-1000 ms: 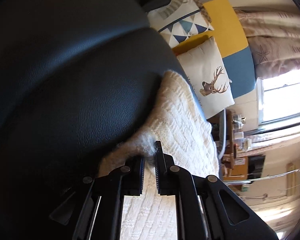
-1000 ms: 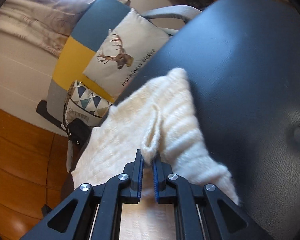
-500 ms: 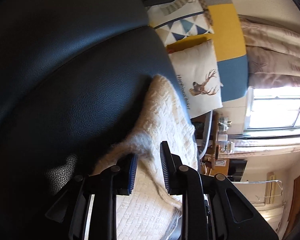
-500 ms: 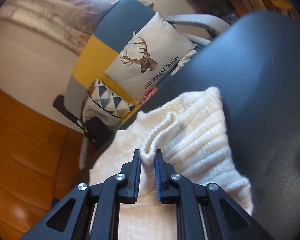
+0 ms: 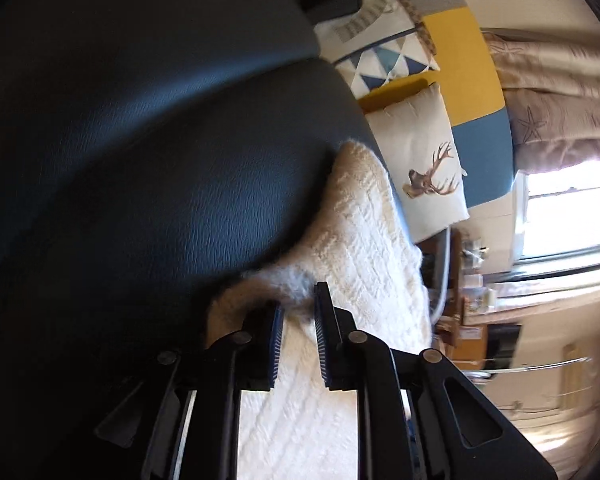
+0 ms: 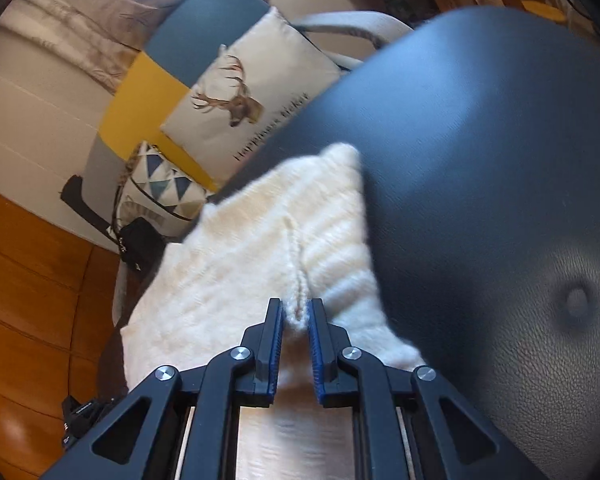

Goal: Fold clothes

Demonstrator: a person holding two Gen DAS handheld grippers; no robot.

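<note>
While the cream knitted sweater (image 6: 260,264) lies spread on a dark leather seat (image 6: 480,152), its far corner reaching toward the seat's far edge, both grippers sit at its near part. Seen from the right wrist, the right gripper (image 6: 296,320) has its blue-padded jaws drawn close on a raised ridge of the knit, a pinched fold that runs up from between the fingertips toward the middle of the garment. Seen from the left wrist, the left gripper (image 5: 298,312) has its jaws a little apart; fuzzy knit at the sweater's (image 5: 360,248) edge lies between them, touching the right-hand jaw, but the left-hand jaw stands clear, so it is not clamped. Beyond the seat's far edge stands a chair in blue and yellow (image 6: 172,60) with a deer-print cushion (image 6: 240,96) and a triangle-patterned cushion (image 6: 160,184) against it. Wooden flooring (image 6: 28,300) shows beside the seat
</note>
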